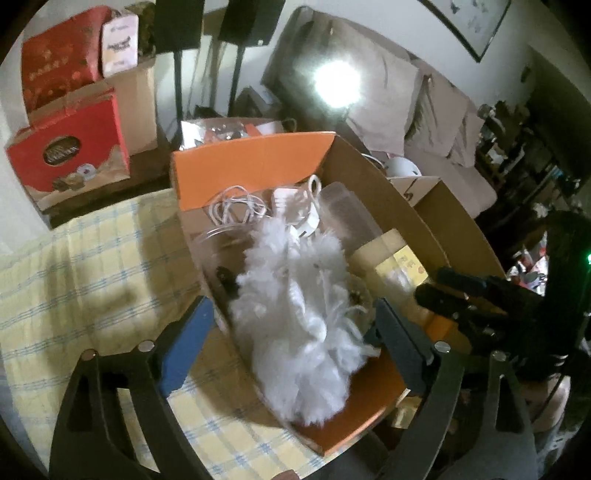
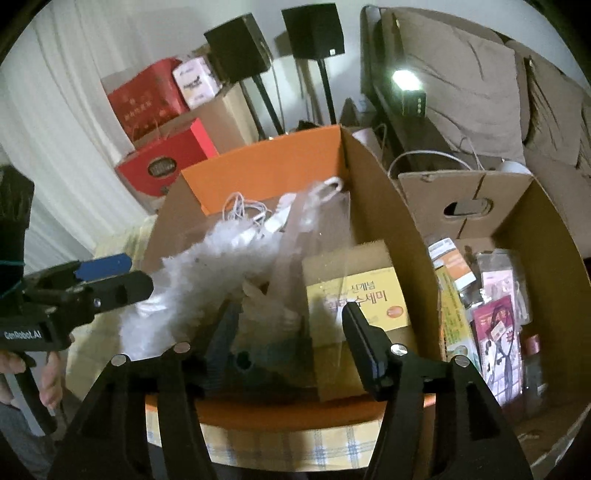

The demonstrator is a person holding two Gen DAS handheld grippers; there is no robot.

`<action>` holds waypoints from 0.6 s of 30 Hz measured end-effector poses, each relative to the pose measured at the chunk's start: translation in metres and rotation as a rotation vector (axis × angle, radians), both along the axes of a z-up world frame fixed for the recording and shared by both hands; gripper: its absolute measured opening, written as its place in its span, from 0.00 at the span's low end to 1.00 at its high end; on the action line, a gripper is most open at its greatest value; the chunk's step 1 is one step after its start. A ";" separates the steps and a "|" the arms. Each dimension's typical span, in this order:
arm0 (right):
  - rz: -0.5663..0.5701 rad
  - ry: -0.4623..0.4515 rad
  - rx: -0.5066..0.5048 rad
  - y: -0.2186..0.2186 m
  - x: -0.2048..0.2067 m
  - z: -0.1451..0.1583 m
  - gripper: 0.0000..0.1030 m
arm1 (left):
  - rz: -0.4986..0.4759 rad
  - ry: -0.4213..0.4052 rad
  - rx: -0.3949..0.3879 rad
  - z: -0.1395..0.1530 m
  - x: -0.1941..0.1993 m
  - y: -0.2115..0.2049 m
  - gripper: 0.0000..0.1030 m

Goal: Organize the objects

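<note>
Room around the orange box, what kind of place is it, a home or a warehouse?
Most likely a home living room: a cushioned sofa stands behind the orange box, two speakers on stands line the wall, and a framed picture hangs above.

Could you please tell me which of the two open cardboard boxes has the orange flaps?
The orange-flapped box holding the white feather duster. The neighbouring box on its right is plain brown with a handle cutout.

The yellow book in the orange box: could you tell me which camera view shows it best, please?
The right wrist view: the yellow book lies close, with its printed cover facing the camera. The left wrist view shows only a small washed-out corner beside the white feather duster.
</note>
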State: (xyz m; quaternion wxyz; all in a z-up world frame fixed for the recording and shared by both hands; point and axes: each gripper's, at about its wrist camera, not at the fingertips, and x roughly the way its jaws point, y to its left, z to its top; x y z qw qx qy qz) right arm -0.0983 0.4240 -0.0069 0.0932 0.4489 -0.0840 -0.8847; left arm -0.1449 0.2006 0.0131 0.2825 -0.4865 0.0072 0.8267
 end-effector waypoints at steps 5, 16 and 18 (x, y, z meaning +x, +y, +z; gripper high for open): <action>0.000 0.025 0.012 -0.006 0.016 0.007 0.64 | 0.023 0.058 -0.054 0.006 0.022 -0.013 0.91; 0.017 0.055 0.088 -0.038 0.046 0.001 0.81 | 0.086 0.105 -0.110 0.001 0.067 -0.051 0.96; 0.022 0.060 0.099 -0.046 0.052 -0.001 0.82 | 0.105 0.111 -0.113 0.001 0.075 -0.057 1.00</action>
